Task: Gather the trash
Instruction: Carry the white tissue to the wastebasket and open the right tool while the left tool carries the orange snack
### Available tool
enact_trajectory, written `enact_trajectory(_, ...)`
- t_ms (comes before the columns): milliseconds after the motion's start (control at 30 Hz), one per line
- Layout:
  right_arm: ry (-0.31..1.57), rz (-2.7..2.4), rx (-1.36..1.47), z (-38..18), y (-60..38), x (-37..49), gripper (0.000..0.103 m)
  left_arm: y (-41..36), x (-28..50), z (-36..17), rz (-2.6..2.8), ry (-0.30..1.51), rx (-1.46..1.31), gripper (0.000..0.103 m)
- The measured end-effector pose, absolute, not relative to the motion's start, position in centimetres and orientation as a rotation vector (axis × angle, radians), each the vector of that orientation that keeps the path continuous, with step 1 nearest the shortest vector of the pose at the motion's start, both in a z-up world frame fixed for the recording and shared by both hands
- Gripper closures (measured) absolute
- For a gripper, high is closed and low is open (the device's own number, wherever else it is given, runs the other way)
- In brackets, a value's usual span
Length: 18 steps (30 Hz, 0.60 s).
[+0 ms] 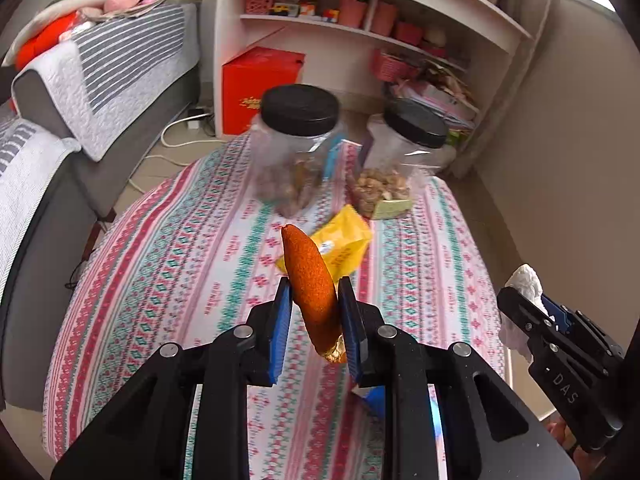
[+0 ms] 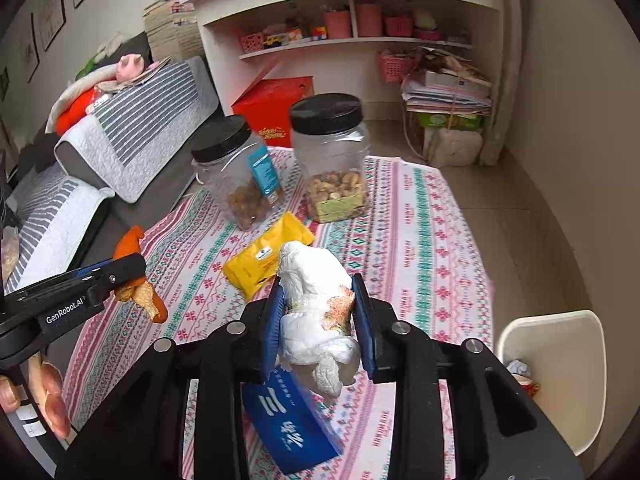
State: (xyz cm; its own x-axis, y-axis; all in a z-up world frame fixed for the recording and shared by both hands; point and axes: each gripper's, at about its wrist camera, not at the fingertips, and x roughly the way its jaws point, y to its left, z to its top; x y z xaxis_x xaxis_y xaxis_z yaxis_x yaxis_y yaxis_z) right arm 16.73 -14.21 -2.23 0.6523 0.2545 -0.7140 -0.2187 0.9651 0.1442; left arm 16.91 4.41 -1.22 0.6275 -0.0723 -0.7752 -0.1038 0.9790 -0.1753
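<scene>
Step in hand, by my reading: carry both pieces of trash to the bin [image 2: 560, 364], which stands on the floor off the table's [image 1: 160, 280] right edge, near corner. Advice: keep both grips firm, clear the table edge before lowering, release only when directly over the bin mouth; tissue is soft and may slip.

Left gripper [image 1: 314, 304]: jaws nearly closed, clamped on orange peel [image 1: 308, 280] approx. mid-length; peel sticks up past the tips, held above the cloth.

Right gripper [image 2: 316, 320]: jaws narrow, pinching crumpled tissue [image 2: 316, 308], stained, bulging fore and aft of the pads.

Yellow packet [image 2: 264, 260] w/ blue packet [image 2: 292, 432] remain on table, mid and near edge.
</scene>
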Motion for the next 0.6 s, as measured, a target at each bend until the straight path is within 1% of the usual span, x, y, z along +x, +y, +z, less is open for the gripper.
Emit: enact_trajectory(600,0.787,0.121,0.111,-1.2,-23.7,13.9,0.073,-4.4,16.5,-0.4,-0.117,0.886,-0.147,0.079)
